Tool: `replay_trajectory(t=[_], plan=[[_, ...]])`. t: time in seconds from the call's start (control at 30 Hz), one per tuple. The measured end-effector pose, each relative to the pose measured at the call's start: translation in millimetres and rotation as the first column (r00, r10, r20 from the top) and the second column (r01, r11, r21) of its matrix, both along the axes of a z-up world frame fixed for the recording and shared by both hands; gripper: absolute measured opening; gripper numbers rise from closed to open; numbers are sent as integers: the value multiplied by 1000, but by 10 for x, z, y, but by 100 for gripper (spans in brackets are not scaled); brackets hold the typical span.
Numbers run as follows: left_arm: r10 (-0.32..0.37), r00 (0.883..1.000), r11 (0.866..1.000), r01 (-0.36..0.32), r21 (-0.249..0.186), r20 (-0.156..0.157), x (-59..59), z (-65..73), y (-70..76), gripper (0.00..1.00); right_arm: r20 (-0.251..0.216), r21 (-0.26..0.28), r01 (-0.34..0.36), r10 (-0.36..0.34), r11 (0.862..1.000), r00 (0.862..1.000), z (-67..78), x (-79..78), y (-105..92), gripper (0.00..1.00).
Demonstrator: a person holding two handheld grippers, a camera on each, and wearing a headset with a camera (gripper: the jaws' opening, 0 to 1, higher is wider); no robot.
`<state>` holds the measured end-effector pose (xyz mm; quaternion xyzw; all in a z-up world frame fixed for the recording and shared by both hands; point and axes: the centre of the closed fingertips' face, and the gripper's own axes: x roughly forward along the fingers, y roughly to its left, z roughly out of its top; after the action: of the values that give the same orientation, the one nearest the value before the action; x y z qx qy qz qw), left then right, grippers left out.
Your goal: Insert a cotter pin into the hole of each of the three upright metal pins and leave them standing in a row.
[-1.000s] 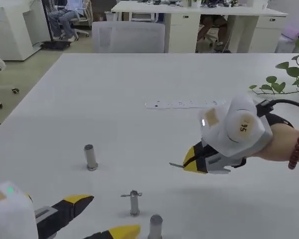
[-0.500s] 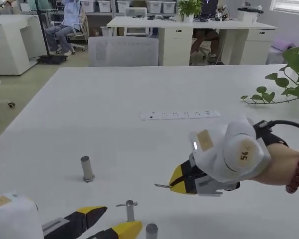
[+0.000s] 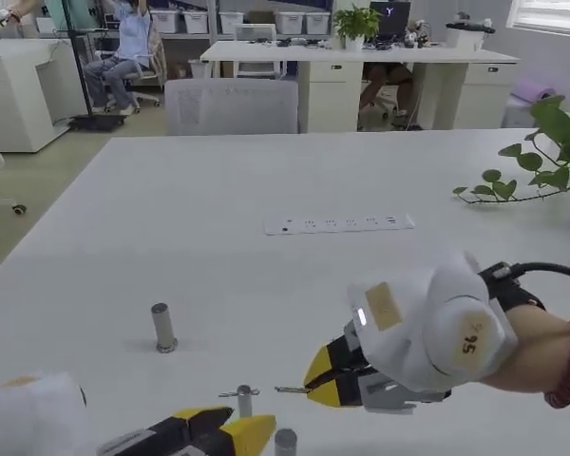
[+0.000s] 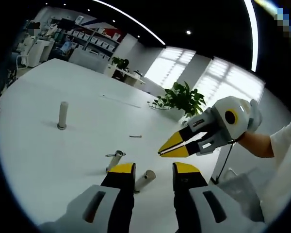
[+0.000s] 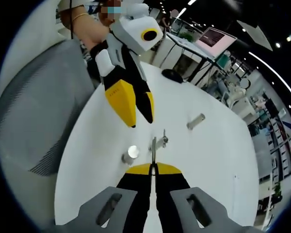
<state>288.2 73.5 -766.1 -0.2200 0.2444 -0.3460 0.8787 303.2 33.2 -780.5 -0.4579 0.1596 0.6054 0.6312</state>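
Metal pins: far pin (image 3: 162, 328), middle pin (image 3: 244, 403) and near pin (image 3: 285, 441) are standing on the table (image 3: 266, 171).
Inserted cotter pin (image 3: 236, 391): is crossing the middle pin.
Right gripper (image 3: 313, 385): is pinching a loose cotter pin (image 3: 290, 389) beside the middle pin.
Left gripper (image 3: 230, 427): jaws are standing apart by the near pin.

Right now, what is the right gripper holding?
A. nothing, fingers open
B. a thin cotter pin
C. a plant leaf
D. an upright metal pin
B: the right gripper has its fingers shut on a thin cotter pin that juts past their tips, close to the middle metal pin.
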Motion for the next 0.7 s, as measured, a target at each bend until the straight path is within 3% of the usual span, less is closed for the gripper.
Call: replay_trajectory(t=[0.13, 0.4, 0.7], plan=[[-11, 999, 999, 10, -46, -36, -14, 6, -80, 25, 7, 1, -19, 19, 1000, 1000, 7, -70, 30, 2], [-32, 997, 996, 26, -87, -67, -29, 18, -165, 20, 21, 7, -48, 48, 999, 999, 47, -171, 75, 2], [-48, 996, 994, 41, -99, -75, -57, 34, -198, 11, 33, 16, -73, 72, 997, 997, 85, -264, 130, 2]])
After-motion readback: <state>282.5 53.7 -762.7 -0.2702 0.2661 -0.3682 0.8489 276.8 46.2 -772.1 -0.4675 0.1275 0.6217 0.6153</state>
